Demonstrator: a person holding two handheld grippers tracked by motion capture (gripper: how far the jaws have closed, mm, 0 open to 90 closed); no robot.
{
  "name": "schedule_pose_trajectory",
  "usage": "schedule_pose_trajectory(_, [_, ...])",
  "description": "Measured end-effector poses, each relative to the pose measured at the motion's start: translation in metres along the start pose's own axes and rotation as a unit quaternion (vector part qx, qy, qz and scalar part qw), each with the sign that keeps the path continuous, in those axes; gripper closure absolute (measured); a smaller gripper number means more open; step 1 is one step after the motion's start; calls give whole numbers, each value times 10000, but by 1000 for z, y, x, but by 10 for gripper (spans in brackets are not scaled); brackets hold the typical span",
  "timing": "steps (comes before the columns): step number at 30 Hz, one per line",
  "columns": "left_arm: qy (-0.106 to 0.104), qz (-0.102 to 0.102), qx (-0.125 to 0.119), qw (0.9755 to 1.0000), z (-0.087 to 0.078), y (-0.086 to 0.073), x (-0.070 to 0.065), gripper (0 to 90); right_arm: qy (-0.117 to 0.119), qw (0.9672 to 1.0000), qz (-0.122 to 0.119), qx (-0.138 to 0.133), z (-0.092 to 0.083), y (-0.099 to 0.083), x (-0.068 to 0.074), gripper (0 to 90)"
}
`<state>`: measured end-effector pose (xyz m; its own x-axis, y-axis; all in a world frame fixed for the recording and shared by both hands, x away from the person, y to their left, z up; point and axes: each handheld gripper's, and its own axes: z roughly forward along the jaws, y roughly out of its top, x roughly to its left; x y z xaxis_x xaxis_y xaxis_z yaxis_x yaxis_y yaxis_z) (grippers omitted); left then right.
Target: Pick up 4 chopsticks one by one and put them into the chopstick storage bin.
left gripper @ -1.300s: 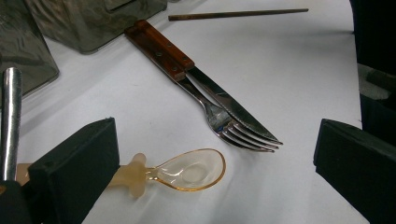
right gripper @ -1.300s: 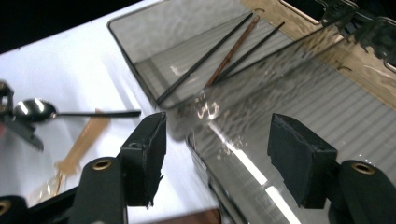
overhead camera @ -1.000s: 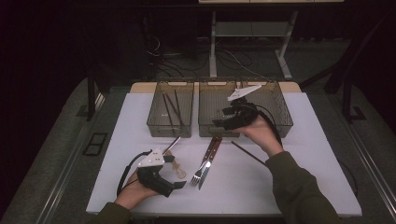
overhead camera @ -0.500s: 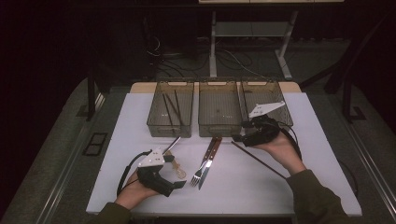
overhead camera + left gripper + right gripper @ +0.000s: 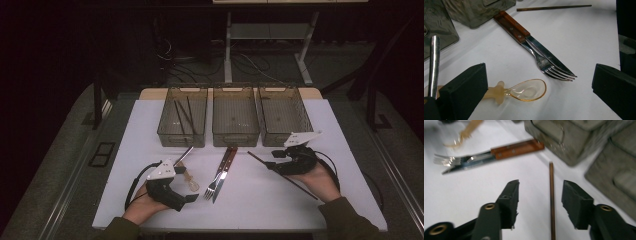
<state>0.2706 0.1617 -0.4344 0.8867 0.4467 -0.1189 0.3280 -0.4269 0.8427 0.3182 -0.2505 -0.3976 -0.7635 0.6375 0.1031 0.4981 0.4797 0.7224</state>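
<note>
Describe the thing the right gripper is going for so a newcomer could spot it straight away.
Start at the three clear bins along the far side of the white table. In front of the rightmost bin a single dark chopstick lies diagonally, between the open jaws of the right gripper. It is a thin plain brown stick, unlike the wooden-handled fork and knife nearby.

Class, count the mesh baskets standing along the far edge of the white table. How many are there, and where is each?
3, side by side in a row: the left basket holding dark sticks, the middle basket, and the right basket. None appears hidden.
</note>
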Motion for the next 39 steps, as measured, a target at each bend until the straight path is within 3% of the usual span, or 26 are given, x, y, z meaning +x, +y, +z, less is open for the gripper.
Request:
schedule_pose_trajectory(8, [19,4,5,10000,0,0,0,0,-108,9993,121,328,-8,-28,-9,668])
schedule_pose_trajectory(13, [18,-3,7,10000,-1,0,0,0,-128,9977,132,645,-3,-41,-14,720])
schedule_pose_trajectory(24, [13,2,9,10000,-1,0,0,0,-176,9948,17,1001,7,-45,-16,795])
schedule_pose_trajectory(31, [10,2,14,10000,0,0,0,0,-225,9943,-168,1028,9,-46,-16,839])
schedule_pose_trajectory(39, [11,7,9,10000,0,0,0,0,-208,9943,-126,1042,9,-45,-16,857])
